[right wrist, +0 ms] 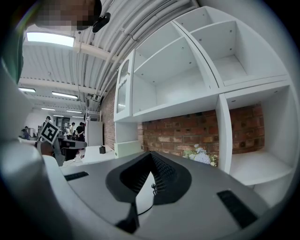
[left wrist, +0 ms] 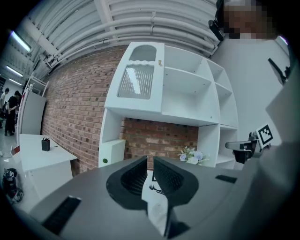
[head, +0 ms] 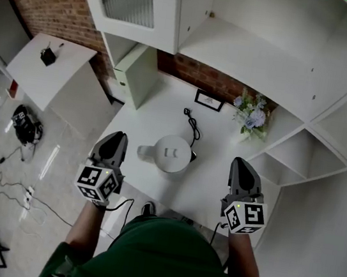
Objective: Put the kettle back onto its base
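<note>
A white kettle (head: 171,154) stands on the white table (head: 218,186), spout to the left. Its base is hidden under it; I cannot tell it apart from the kettle. A black cord (head: 192,128) runs from the kettle's far side to a plug (head: 187,111). My left gripper (head: 117,136) hangs to the left of the kettle, shut and holding nothing. To the kettle's right, my right gripper (head: 239,163) is also shut and empty. In the left gripper view the left gripper (left wrist: 150,159) points level at the brick wall; the right gripper (right wrist: 150,153) does the same in its own view.
A small picture frame (head: 209,100) and a vase of flowers (head: 251,114) stand at the table's back. White shelves (head: 269,58) rise behind and to the right. A pale box (head: 134,74) sits at the back left. Cables lie on the floor (head: 8,161).
</note>
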